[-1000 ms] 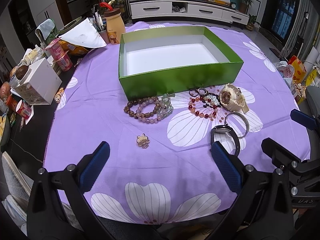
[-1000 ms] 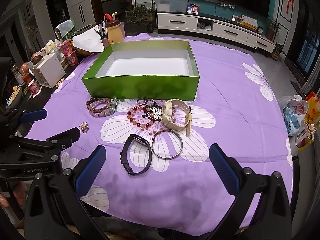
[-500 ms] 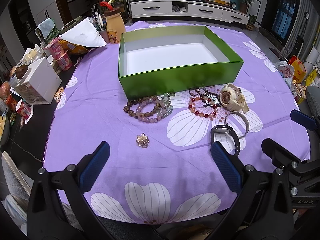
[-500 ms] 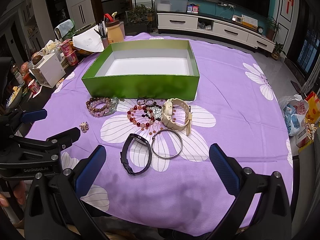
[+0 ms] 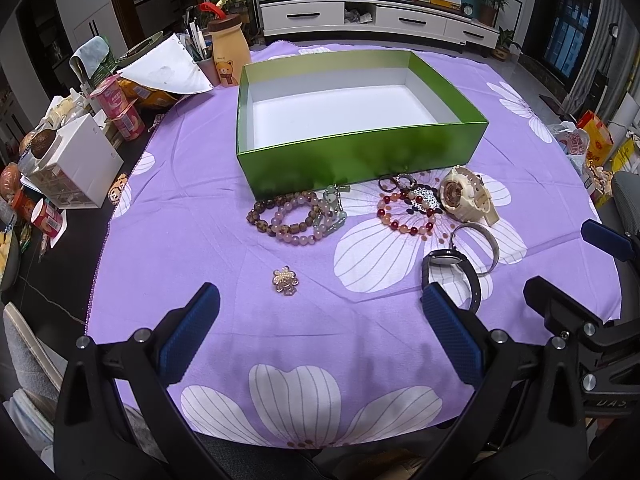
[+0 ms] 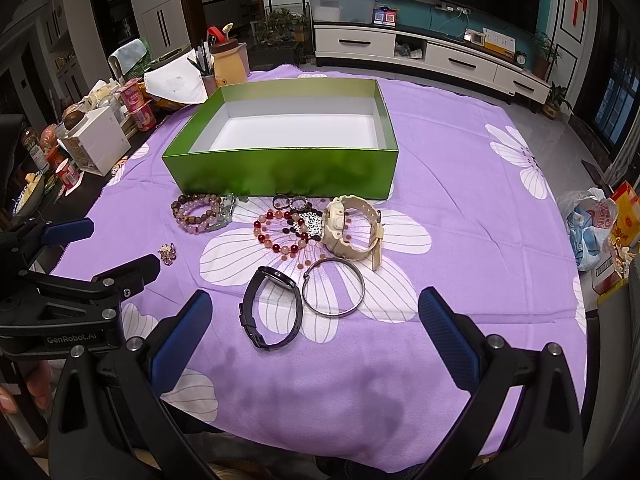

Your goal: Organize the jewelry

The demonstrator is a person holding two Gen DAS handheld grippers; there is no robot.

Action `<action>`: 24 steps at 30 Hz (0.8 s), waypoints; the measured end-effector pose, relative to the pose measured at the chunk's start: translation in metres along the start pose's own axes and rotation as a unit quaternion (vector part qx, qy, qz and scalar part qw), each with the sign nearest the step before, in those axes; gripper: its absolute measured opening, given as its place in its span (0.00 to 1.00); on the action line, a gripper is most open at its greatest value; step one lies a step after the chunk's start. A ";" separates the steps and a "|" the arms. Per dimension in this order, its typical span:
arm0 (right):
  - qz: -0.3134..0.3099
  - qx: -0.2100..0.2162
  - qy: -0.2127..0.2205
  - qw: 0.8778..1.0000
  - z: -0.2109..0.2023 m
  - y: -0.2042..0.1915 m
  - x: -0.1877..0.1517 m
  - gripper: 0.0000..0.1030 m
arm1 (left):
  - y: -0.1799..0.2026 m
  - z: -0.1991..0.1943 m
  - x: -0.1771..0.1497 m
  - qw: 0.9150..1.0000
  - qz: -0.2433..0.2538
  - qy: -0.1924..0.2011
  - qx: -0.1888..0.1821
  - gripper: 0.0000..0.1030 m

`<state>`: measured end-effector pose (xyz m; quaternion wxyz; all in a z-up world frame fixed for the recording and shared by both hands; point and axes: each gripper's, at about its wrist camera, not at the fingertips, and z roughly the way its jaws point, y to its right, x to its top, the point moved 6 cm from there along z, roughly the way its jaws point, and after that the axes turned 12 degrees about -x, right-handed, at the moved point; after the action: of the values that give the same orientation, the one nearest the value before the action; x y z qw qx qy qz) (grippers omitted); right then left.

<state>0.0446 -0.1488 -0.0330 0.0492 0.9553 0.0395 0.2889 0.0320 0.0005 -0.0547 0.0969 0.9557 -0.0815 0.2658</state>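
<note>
An empty green box (image 5: 360, 160) (image 6: 280, 172) with a white inside stands on the purple flowered cloth. In front of it lie bead bracelets (image 5: 288, 216) (image 6: 198, 212), a red bead bracelet (image 5: 404, 216) (image 6: 280, 232), a cream watch (image 5: 468, 196) (image 6: 350, 226), a silver bangle (image 5: 476, 248) (image 6: 333, 286), a black band (image 5: 452, 276) (image 6: 272, 308) and a small flower brooch (image 5: 285, 280) (image 6: 167, 252). My left gripper (image 5: 320, 332) is open and empty, near the brooch. My right gripper (image 6: 316, 332) is open and empty, near the black band and bangle.
At the left table edge stand a white drawer box (image 5: 76, 164), yoghurt cups (image 5: 120, 108), a bear bottle (image 5: 228, 56) and papers (image 5: 168, 68). Bags (image 6: 592, 224) lie on the floor to the right. The cloth's front edge is close to both grippers.
</note>
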 end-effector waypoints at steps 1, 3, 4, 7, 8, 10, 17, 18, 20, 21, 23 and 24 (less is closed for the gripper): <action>0.000 0.000 0.000 1.000 0.000 0.000 0.000 0.99 | 0.000 0.000 0.000 1.000 0.000 0.000 0.000 0.98; 0.000 -0.001 0.000 1.000 0.000 0.000 0.000 0.99 | 0.000 0.000 0.000 1.000 0.000 0.000 0.001 0.98; 0.000 0.000 0.000 1.000 0.000 0.000 0.000 0.99 | 0.000 0.000 0.000 1.000 0.000 0.000 0.000 0.98; 0.000 -0.001 0.000 1.000 0.001 0.000 0.000 0.99 | 0.000 0.000 0.000 1.000 0.000 0.000 0.000 0.98; 0.001 0.000 -0.001 1.000 0.001 0.001 -0.001 0.99 | 0.000 0.000 0.000 1.000 0.000 0.000 0.000 0.98; 0.000 0.000 0.000 1.000 0.001 0.001 -0.001 0.99 | 0.000 0.000 0.000 1.000 0.000 0.000 0.000 0.98; 0.001 0.000 -0.001 1.000 0.001 0.001 -0.001 0.99 | 0.000 0.000 0.000 1.000 0.000 0.000 0.000 0.98; 0.001 0.000 0.000 1.000 0.001 0.001 -0.001 0.99 | 0.000 0.000 0.000 1.000 -0.001 0.000 -0.001 0.98; 0.004 0.002 0.001 1.000 0.001 0.002 -0.001 0.99 | -0.001 0.001 -0.001 1.000 -0.005 0.000 -0.007 0.98; 0.008 0.003 0.004 1.000 0.002 0.004 -0.001 0.99 | -0.001 0.002 -0.001 1.000 -0.009 0.000 -0.013 0.98; 0.017 0.008 0.009 1.000 0.001 0.009 0.001 0.99 | -0.004 0.004 -0.002 0.999 -0.022 0.001 -0.028 0.98; 0.025 0.011 0.012 1.000 0.001 0.013 0.001 0.99 | -0.007 0.005 -0.002 0.999 -0.033 0.003 -0.036 0.98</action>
<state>0.0468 -0.1616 -0.0321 0.0307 0.9530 0.0195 0.3006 0.0341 0.0063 -0.0609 0.1398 0.9530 -0.0594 0.2621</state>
